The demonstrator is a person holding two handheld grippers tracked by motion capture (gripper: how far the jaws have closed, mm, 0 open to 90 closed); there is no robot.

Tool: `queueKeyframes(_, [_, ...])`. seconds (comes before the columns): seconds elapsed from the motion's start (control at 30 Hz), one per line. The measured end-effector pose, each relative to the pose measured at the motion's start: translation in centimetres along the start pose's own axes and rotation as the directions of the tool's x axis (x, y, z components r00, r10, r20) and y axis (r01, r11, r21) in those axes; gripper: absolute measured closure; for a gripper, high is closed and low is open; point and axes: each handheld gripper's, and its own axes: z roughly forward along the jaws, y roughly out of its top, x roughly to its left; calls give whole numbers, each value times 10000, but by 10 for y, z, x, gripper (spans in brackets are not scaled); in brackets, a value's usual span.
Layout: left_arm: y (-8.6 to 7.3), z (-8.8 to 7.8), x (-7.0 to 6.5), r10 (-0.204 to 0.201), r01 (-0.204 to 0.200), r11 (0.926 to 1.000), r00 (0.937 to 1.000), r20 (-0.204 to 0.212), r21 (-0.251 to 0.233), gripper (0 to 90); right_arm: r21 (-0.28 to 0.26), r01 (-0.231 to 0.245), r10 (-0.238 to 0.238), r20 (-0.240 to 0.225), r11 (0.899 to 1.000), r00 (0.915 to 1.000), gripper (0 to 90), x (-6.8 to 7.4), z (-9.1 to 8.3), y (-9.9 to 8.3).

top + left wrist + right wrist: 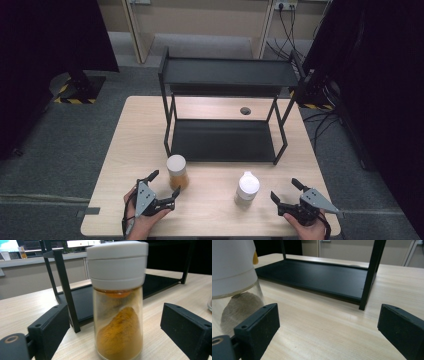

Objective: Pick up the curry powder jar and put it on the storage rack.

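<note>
A glass jar of orange powder with a white lid stands on the wooden table, in front of the black rack. My left gripper is open right beside it. In the left gripper view the orange jar stands upright just ahead between the spread jaws, and neither pad touches it. A second white-lidded jar stands to the right. My right gripper is open a little to the right of that jar, with nothing between its jaws. In the right gripper view this jar, holding grey powder, stands left of the left jaw.
A black two-tier metal rack stands at the middle and back of the table, its lower shelf bare and its legs close ahead. A round cable hole lies behind it. Grey carpet surrounds the table.
</note>
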Motion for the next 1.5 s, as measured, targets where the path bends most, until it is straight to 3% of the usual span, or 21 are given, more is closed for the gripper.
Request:
queueKeyframes(0.1, [-2,0,0,-120,121,9998,9999,30,-135,88,-84,162,-159,307,9998,9994,43,7,0,-2])
queueKeyframes(0.27, [-1,3,-1,-372,378,9990,9990,257,-242,87,-121,157,-154,267,9998,9995,38,6,0,-2])
queueKeyframes(0.93, [18,19,-4,-256,284,9969,9990,379,-728,111,-71,207,-206,231,9998,9995,38,6,0,-1])
queueKeyframes(1.23, [20,34,-3,-260,259,9968,9997,-5,-762,243,-73,156,-155,203,9999,9997,38,5,0,-1])
queueKeyframes(1.5, [19,37,-2,-219,216,9962,9998,-28,-843,327,-68,125,-124,203,9999,9997,37,5,0,-1])
